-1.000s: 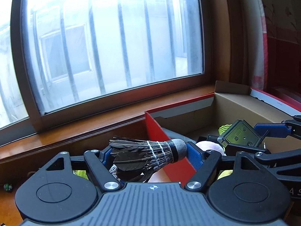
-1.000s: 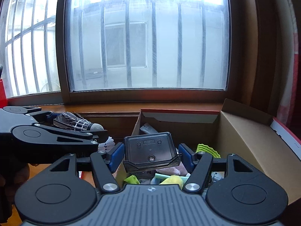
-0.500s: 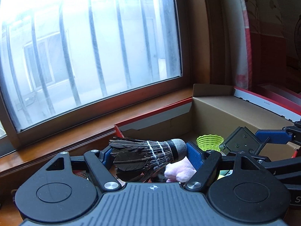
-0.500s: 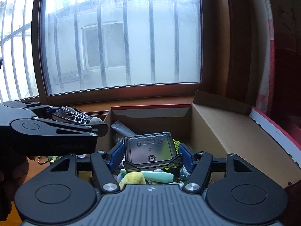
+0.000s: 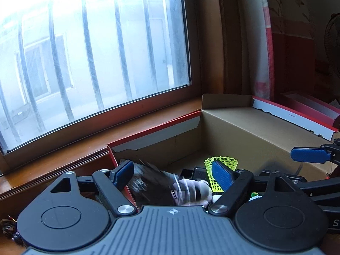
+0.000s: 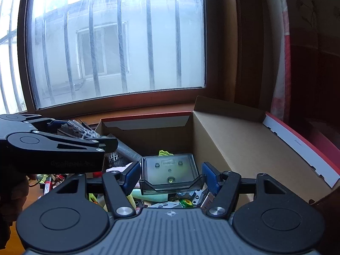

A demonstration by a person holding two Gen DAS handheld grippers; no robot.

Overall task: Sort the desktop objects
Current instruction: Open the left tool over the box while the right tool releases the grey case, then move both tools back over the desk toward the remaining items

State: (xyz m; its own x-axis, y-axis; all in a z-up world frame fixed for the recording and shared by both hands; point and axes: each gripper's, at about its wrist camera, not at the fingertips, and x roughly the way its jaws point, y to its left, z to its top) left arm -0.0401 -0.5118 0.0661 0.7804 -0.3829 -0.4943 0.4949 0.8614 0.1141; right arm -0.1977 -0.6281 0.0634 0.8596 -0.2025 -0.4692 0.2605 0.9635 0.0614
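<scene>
Falling blurred between parted left gripper (image 5: 173, 173) pads: shuttlecock (image 5: 161, 188), just inside box (image 5: 244, 127) left wall, apparently let go to drop in. Hanging loose between spread right gripper (image 6: 171, 177) pads above box clutter: dark case (image 6: 170, 172).

A black-feathered shuttlecock (image 5: 170, 184), blurred in the left wrist view, shows just inside the left wall of the open cardboard box (image 6: 244, 140), its white-banded feathers spread leftward and its cork pointing right. Nearer the middle of the box, a dark translucent plastic case (image 6: 170, 174) (square, with small round marks on its upper face) tilts its top toward the box's far wall, above mixed small items on the box floor. A neon-yellow plastic shuttlecock (image 5: 221, 170) stands behind it, skirt up.
</scene>
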